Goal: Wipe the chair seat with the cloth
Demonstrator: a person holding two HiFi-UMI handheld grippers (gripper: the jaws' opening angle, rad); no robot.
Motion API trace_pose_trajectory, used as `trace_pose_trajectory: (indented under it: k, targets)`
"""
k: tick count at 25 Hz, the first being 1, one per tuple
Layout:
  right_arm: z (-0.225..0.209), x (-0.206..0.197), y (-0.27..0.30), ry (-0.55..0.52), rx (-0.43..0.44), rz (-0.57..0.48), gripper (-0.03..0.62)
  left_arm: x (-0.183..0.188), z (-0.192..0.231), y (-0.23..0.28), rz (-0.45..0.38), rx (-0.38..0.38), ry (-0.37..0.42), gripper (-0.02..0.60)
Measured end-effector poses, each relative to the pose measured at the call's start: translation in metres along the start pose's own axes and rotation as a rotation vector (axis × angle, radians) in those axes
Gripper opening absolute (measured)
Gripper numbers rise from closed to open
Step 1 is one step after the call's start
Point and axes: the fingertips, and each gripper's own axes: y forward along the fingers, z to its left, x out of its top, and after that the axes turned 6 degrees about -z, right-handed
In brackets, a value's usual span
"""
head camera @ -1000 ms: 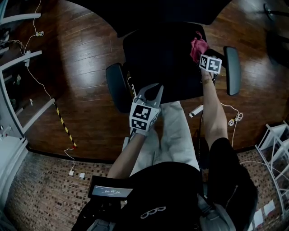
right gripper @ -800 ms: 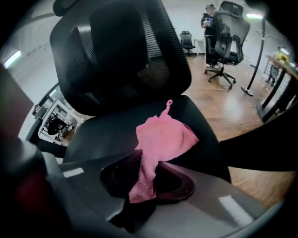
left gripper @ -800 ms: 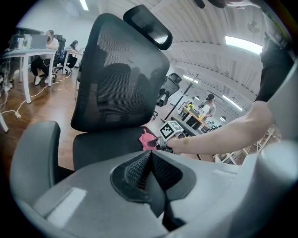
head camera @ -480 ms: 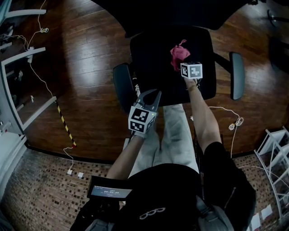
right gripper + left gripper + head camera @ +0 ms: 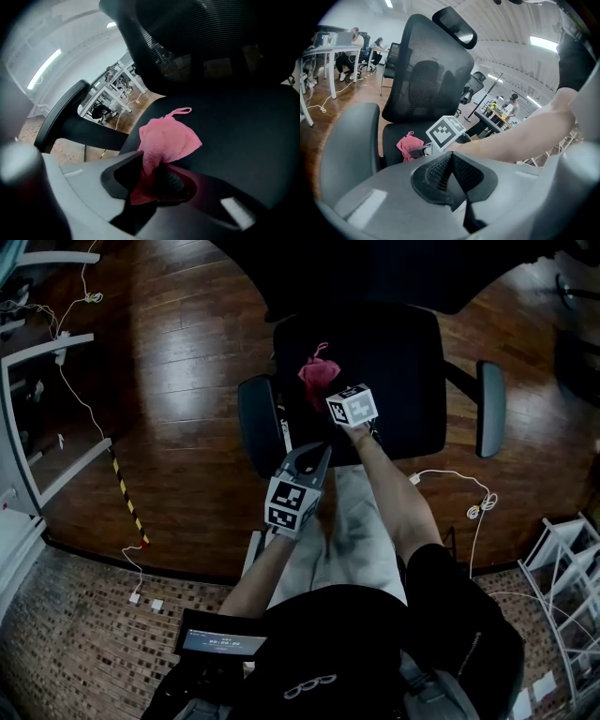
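Note:
The black chair seat [image 5: 394,371] lies ahead of me, with a mesh backrest [image 5: 426,75] behind it. A pink cloth [image 5: 319,379] rests on the seat's left part, near the left armrest [image 5: 255,423]. My right gripper [image 5: 330,395] is shut on the cloth's near edge, and the cloth [image 5: 166,138] bunches between its jaws and spreads out over the seat [image 5: 243,140]. My left gripper [image 5: 314,454] hovers shut by the seat's front left corner and holds nothing. From the left gripper [image 5: 451,161] I see the cloth [image 5: 408,145] beside the right gripper's marker cube [image 5: 444,132].
The right armrest [image 5: 489,409] stands off the seat's far side. White cables [image 5: 469,498] trail over the wooden floor, and a striped tape strip [image 5: 127,498] lies at the left. A white rack [image 5: 562,559] stands at the right. People sit at desks [image 5: 328,47] in the background.
My right gripper has dragged the pink cloth across the seat from the back right toward the left. The left gripper has barely moved.

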Motion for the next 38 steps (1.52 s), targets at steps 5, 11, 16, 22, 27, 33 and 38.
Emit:
trace_pose_trajectory:
  k: [5,11,16,22,27,33,38]
  targets:
    - [0.03,-0.001,0.011,-0.022,0.11,0.002,0.078,-0.01,-0.002,-0.003,0.004,0.018,-0.02,-0.008]
    - [0.034,-0.009,0.009,-0.053,0.145,0.016,0.077,-0.015,-0.012,0.001,0.0,0.031,-0.013,-0.008]
    - [-0.008,-0.01,-0.012,-0.033,0.065,0.001,0.078,-0.009,-0.023,0.011,-0.018,0.038,0.009,-0.008]
    - [-0.078,-0.014,-0.056,0.019,-0.048,-0.043,0.078,-0.01,-0.045,0.029,-0.014,0.031,0.018,-0.008]
    - [-0.141,-0.02,-0.1,0.058,-0.149,-0.076,0.078,-0.01,-0.059,0.043,-0.021,0.029,0.027,-0.008]
    - [-0.204,-0.021,-0.157,0.112,-0.279,-0.138,0.078,-0.009,-0.081,0.058,-0.028,0.022,0.028,-0.008]
    - [-0.236,-0.022,-0.193,0.138,-0.405,-0.182,0.078,-0.004,-0.093,0.062,-0.048,0.012,0.047,-0.008]
